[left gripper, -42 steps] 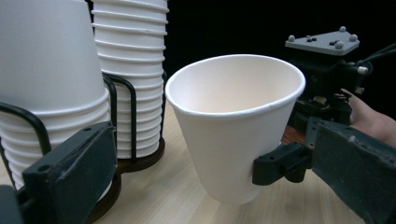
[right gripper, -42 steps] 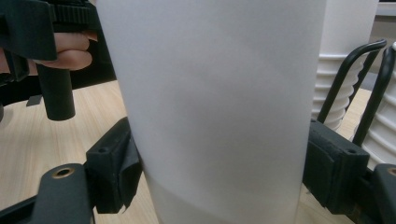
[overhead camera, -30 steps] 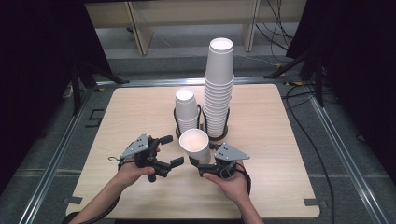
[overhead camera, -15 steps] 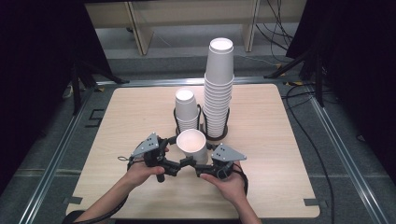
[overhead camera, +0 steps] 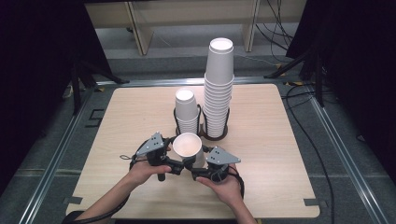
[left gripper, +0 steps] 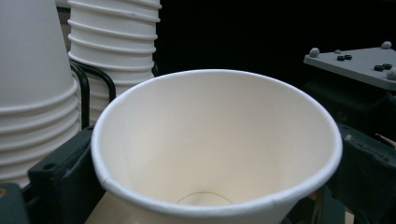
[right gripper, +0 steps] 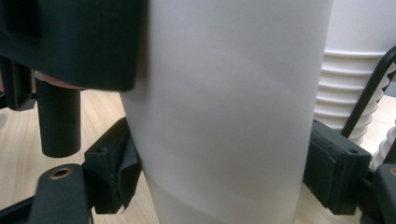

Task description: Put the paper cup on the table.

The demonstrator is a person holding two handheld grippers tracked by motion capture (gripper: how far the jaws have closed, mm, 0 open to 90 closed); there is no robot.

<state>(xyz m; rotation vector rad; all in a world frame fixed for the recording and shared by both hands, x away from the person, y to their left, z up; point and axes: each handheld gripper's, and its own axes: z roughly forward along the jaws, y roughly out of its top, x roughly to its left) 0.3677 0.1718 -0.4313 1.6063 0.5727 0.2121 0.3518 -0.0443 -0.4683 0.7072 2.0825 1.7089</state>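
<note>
Cup position: the single white paper cup stands upright, mouth up, near the front middle of the wooden table; it sits just in front of the black wire holder and between the two grippers.
Cup detail: in the left gripper view the cup is seen from above its rim, the inside bare; in the right gripper view its side wall stands between that gripper's two black jaws.
Left gripper: the left gripper reaches in from the cup's left; its jaws stand wide and have just been closing, with the cup between them; whether the pads already press on the wall cannot be told.
Right gripper: the right gripper comes in from the cup's right, low on the cup; its jaws flank the lower wall closely and have just been opening a little; the pads sit at the wall on both sides.
Short stack: a short stack of cups stands in the holder's left ring; just behind the single cup.
Tall stack: a tall stack of cups stands in the right ring; touching neither gripper.
Hands: the person's left hand and right hand grasp the gripper bodies from the near edge.
</note>
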